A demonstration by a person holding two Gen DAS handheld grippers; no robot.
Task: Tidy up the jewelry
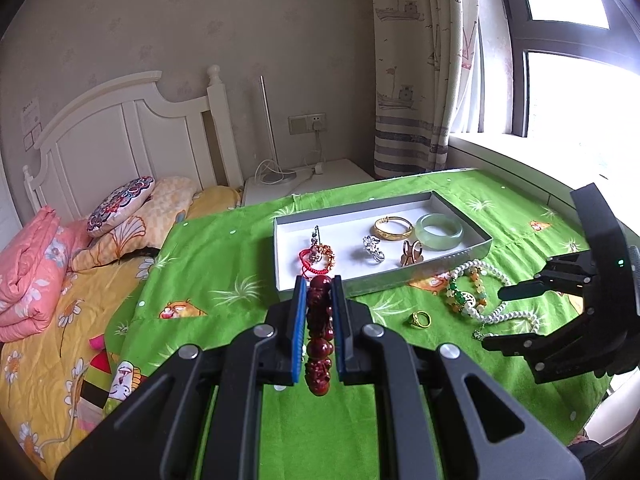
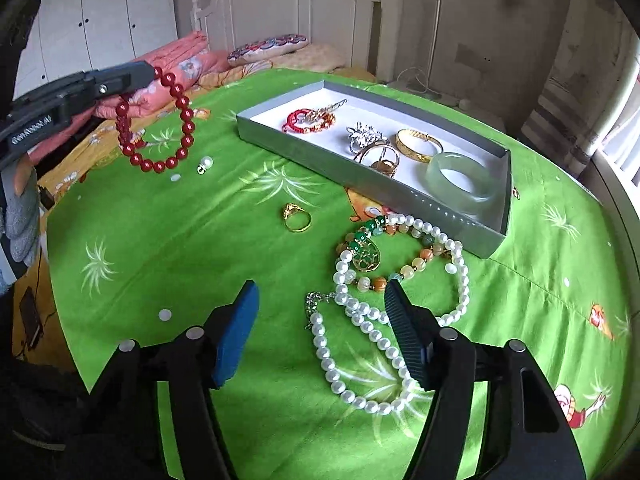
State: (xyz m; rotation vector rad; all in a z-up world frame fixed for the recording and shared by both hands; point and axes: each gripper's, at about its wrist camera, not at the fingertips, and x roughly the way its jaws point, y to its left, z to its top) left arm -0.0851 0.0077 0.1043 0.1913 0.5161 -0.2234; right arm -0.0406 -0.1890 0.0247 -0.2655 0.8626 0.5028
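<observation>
Right gripper jaws wide, empty, pearl necklace strung 12-to-6 between them; left gripper, clamped on red bead bracelet, sits farther off.

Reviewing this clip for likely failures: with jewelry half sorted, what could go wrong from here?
1. The pearl necklace lies tangled with the multicolored bead bracelet; the open right gripper above them might lift both.
2. The red bead bracelet hangs loosely from the shut left gripper and could swing or slip before reaching the tray.
</observation>
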